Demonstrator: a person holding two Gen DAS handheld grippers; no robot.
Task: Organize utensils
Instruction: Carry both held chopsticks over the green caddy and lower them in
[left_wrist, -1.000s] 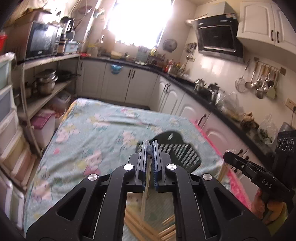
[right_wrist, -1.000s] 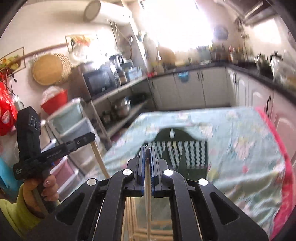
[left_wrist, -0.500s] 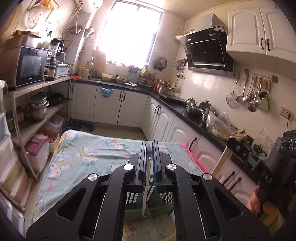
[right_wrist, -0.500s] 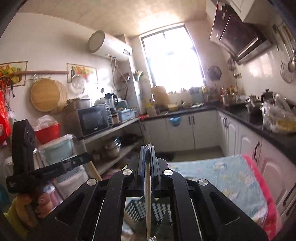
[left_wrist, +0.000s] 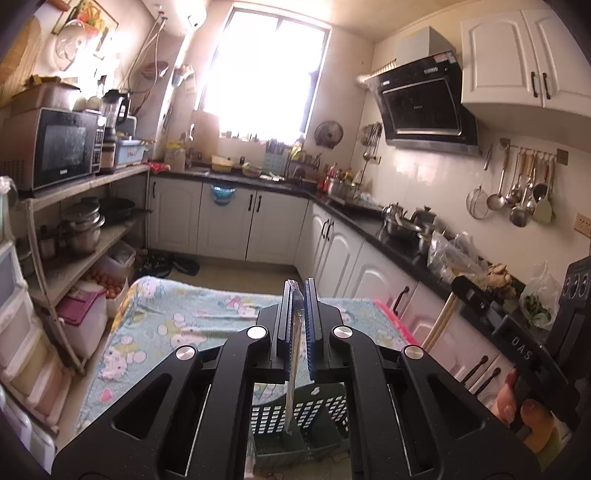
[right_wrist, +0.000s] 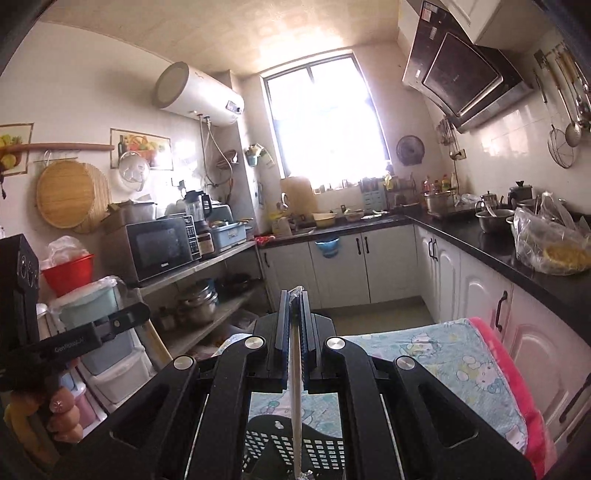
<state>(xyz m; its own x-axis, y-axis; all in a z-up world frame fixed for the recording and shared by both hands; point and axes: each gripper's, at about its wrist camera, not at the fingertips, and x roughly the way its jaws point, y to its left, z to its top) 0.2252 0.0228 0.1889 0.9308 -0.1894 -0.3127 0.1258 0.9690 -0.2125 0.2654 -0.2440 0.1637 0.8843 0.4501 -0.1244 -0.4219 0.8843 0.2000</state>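
Now both grippers raised since earlier: left gripper (left_wrist: 298, 295) clamps chopstick (left_wrist: 291, 387), right gripper (right_wrist: 293, 306) likewise clamps wrapped chopstick (right_wrist: 296, 406); black basket (left_wrist: 295, 424) bottom centre on floral-cloth counter (left_wrist: 166, 325); kitchen cabinets (left_wrist: 229, 221) behind.

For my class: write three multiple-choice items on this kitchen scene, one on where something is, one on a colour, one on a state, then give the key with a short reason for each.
1. Where is the slotted utensil basket?
A. On the shelf beside the microwave
B. On the cloth-covered table, below the hand-held grippers
C. Hanging on the wall rail

2. What colour is the basin on the storage boxes at the left of the right wrist view?
A. Red
B. Blue
C. White

3. What is the state of the left hand-held gripper?
A. Wide open and empty
B. Shut on a wrapped chopstick pair
C. Lying on the table

Key: B, the dark basket sits on the patterned cloth under the fingers; A, the basin is plainly red; B, the jaws pinch the wrapped chopstick pair, which hangs over the basket.
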